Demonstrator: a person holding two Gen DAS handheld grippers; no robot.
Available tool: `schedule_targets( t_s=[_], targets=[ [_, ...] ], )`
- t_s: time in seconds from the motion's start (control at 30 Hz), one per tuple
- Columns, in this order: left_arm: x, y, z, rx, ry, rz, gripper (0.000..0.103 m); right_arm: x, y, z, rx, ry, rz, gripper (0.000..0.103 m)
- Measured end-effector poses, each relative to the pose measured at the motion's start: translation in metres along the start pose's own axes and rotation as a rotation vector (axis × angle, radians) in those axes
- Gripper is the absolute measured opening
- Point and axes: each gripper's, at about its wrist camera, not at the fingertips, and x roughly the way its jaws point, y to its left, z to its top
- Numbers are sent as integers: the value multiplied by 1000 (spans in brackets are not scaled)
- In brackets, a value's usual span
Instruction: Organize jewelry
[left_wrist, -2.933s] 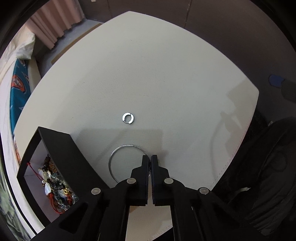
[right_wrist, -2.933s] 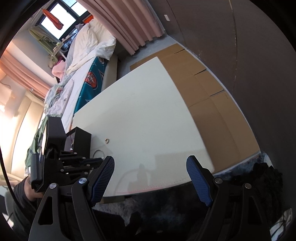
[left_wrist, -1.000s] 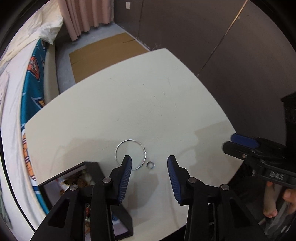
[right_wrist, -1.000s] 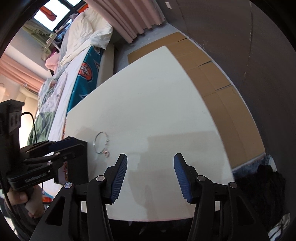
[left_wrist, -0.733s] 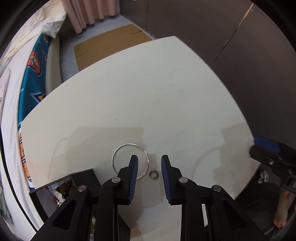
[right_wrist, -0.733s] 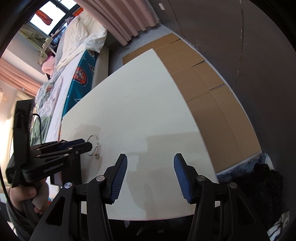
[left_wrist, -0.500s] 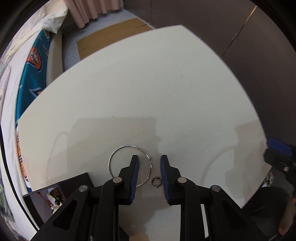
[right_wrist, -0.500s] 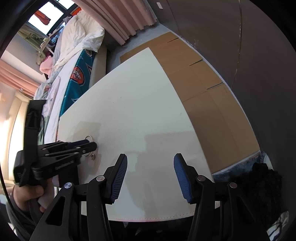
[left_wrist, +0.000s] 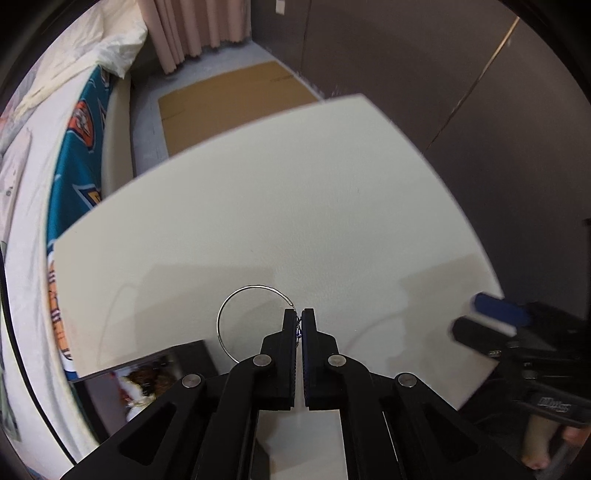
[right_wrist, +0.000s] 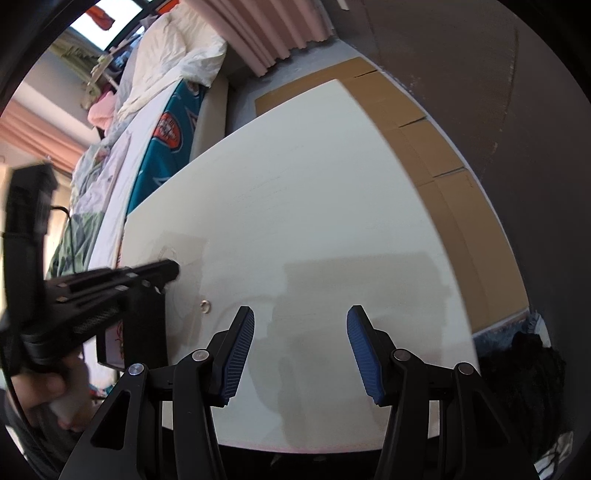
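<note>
Daylight from window (right_wrist: 110, 29), soft shadows on table (right_wrist: 332, 184); fisheye edges dark, left gripper (right_wrist: 173, 267) motion-blurred.

no legible text (gripper marking blurred)

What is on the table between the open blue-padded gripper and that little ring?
Nothing. In the right wrist view, only bare white table separates the right gripper from the small ring.

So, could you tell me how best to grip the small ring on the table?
Probably pinch the small ring across its band, coming straight down from above: it lies flat on the table, so nothing stands up to catch sideways.
</note>
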Motion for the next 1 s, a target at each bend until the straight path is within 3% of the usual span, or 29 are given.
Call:
schedule_targets(
  t_s=[0.47, 0.73, 0.83, 1.0],
  targets=[
    [-70, 47, -18, -38, -107, 20, 2, 36, 64, 3, -135, 46, 14, 52],
    [-79, 76, -34, -61, -100, 30, 2, 60, 94, 1, -218, 78, -35, 38],
    [-79, 87, -42, -78, -87, 26, 2, 68, 103, -1, -252, 83, -76, 36],
    [-80, 94, -54, -86, -72, 17, 2, 76, 117, -8, -337, 68, -184, 23]
  ],
)
